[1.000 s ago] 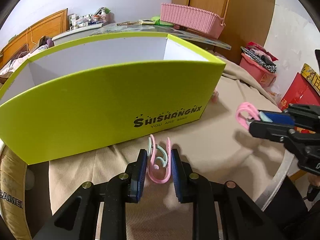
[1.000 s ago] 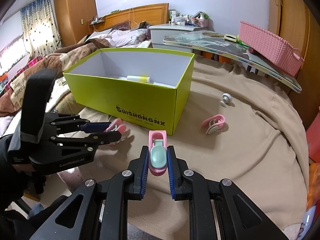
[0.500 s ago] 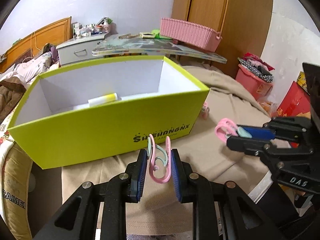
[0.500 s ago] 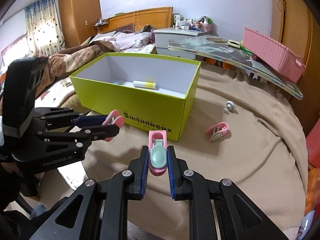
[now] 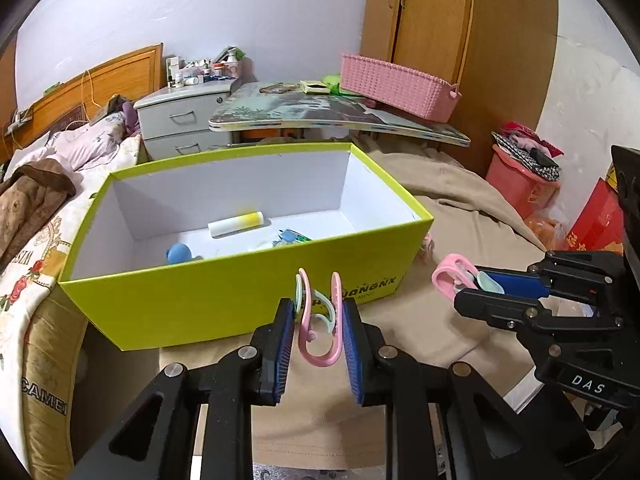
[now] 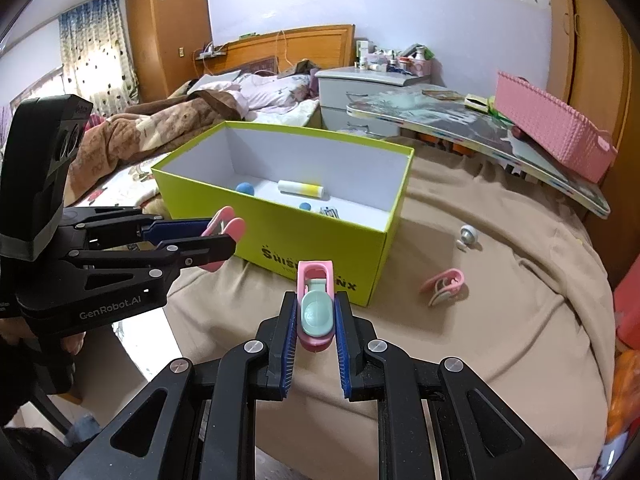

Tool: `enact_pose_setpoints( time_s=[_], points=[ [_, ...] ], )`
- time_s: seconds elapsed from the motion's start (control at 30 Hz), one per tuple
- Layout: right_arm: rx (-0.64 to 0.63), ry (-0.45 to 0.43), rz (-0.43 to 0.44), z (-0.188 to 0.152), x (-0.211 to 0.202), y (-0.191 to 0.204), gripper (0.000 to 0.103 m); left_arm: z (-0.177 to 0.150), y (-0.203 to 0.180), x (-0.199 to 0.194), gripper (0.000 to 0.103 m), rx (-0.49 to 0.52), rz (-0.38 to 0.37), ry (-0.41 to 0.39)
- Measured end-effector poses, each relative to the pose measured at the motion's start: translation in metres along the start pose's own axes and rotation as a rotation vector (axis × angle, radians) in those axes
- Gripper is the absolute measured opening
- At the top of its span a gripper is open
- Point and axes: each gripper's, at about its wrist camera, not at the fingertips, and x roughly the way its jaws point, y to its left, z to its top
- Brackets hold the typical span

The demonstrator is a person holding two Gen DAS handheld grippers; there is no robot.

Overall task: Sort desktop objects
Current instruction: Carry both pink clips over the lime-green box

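Left wrist view: the left gripper point(image 5: 318, 334) is clamped on a pink clip point(image 5: 320, 322), held short of the green box point(image 5: 224, 300). The right gripper point(image 6: 316, 330) likewise grips a second pink clip point(image 6: 316, 308), both seemingly carried for dropping inside. A third clip point(image 6: 443, 286) lies on the cloth point(image 6: 500, 320).

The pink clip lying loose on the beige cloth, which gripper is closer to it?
Right. The loose pink clip lies just right of the right gripper; the left gripper is across, beyond the green box's front.
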Motion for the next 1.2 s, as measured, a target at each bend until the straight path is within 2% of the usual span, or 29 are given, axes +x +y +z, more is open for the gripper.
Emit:
enact_pose_setpoints(
  time_s=[1.2],
  points=[
    [-0.072,-0.048,0.051,0.053,0.016,0.032,0.018,0.035,0.039,-0.03,0.025,-0.069,0.094,-0.089]
  ],
)
